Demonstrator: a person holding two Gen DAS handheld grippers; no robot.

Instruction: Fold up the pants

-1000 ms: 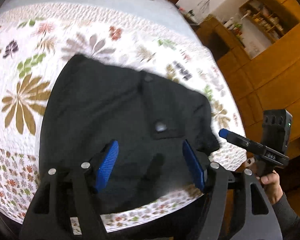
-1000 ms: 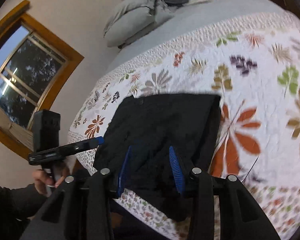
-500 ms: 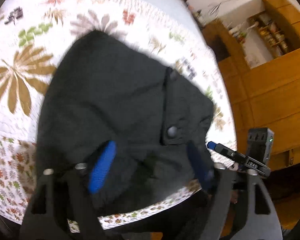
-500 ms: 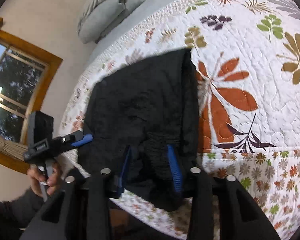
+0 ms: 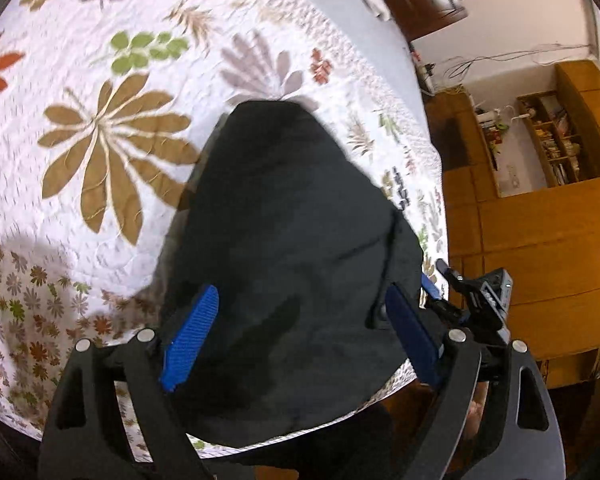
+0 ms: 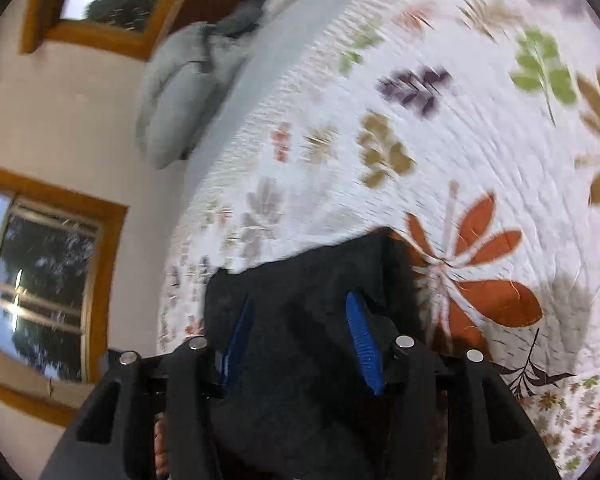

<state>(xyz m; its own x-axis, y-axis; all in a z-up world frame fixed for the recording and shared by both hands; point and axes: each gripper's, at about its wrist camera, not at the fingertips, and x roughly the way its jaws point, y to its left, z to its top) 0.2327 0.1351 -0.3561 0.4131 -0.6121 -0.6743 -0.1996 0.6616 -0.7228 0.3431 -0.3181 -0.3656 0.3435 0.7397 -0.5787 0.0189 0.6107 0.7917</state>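
Note:
The black pants (image 5: pixel 292 248) lie folded in a dark bundle at the near edge of the bed, on the floral quilt (image 5: pixel 100 80). My left gripper (image 5: pixel 300 328) is open, its blue pads wide apart over the near part of the pants. My right gripper (image 6: pixel 298 344) is also open, with the black fabric (image 6: pixel 312 280) filling the gap between its pads. The right gripper also shows in the left wrist view (image 5: pixel 472 300), at the right edge of the pants. Whether either gripper touches the cloth I cannot tell.
The quilt (image 6: pixel 460 140) covers the bed. A grey pillow (image 6: pixel 180 92) lies at the far end. Windows (image 6: pixel 40 292) stand beside the bed on one side, wooden cabinets and shelves (image 5: pixel 540 152) on the other. The bed's edge runs just under both grippers.
Both grippers have dropped closer to the near edge of the pants and tilted. The pants fill more of each view. The right gripper has moved in against the pants' right edge.

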